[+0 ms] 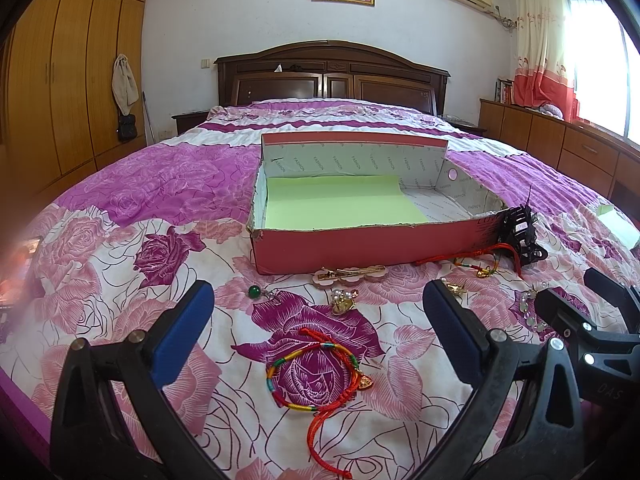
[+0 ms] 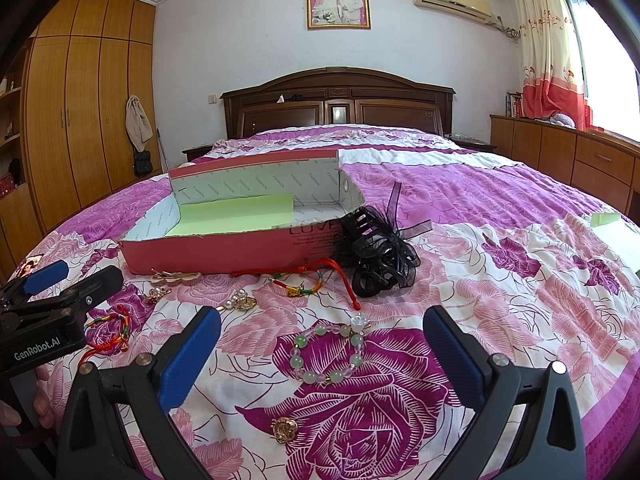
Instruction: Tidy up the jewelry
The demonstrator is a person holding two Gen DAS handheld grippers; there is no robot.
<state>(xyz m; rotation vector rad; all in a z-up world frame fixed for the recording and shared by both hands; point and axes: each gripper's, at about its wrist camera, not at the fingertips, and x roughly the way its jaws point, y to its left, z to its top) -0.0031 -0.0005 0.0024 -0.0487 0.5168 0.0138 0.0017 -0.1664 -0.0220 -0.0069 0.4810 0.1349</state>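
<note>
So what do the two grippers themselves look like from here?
Both are black plastic frames with silver bolt heads and blue ribbed pads on the fingers. The left gripper carries white "GenRobot.AI" lettering on its body, seen from the right wrist camera; the right gripper shows faint embossed letters on its side. No cables visible.

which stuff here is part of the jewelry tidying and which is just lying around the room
Part of the job:
red box
braided cord bracelet
green bead bracelet
gold hair clip
black hair claw
pearl brooch

Just lying about:
framed photo
cloth on the wardrobe
black bag
</note>
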